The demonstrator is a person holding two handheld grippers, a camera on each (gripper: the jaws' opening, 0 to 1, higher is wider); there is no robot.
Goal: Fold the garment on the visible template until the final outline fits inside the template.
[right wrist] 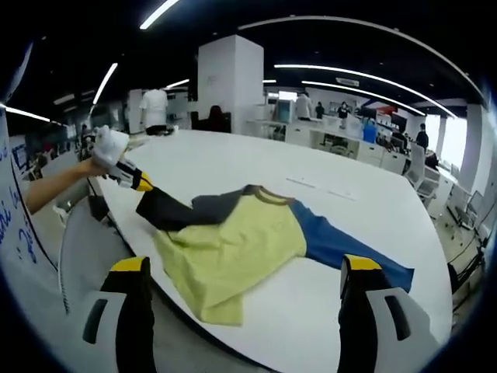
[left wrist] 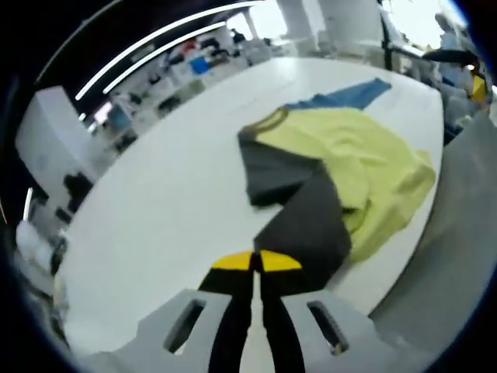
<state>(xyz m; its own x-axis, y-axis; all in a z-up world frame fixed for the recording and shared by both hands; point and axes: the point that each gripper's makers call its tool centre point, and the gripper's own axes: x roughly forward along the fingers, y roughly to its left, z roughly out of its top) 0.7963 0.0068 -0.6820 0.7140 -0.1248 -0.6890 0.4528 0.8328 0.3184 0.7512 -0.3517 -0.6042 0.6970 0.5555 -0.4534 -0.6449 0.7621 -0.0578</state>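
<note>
Left gripper [left wrist: 255,263]: jaws pressed together, yellow tips meeting on the end of the dark grey sleeve [left wrist: 307,225]; in the right gripper view the same gripper [right wrist: 140,183] shows at far left, held by a person's hand [right wrist: 109,148], pinching the sleeve end [right wrist: 167,208] at the table's near-left edge.
Right gripper [right wrist: 242,268]: jaws spread wide apart, nothing between them, hanging above the table's near edge, clear of the cloth.
Garment [right wrist: 233,241]: long-sleeved top with a pale yellow-green body, one dark grey sleeve, one blue sleeve [right wrist: 349,252] and a brownish neck band [right wrist: 268,194].
Garment state: lying flat but rumpled, unfolded; the yellow body creased and skewed, its lower hem corner reaching the near table edge; the grey sleeve stretched out left toward the left gripper, the blue sleeve stretched out right along the tabletop.
Garment place: on the near part of the white table [right wrist: 311,175], toward its edge; the far half of the tabletop lies beyond it.
Template: cannot tell any outline on the table under the cloth.
Surroundings: an open office with a white pillar [right wrist: 229,81], ceiling light strips, desks, and people standing at the far side.
</note>
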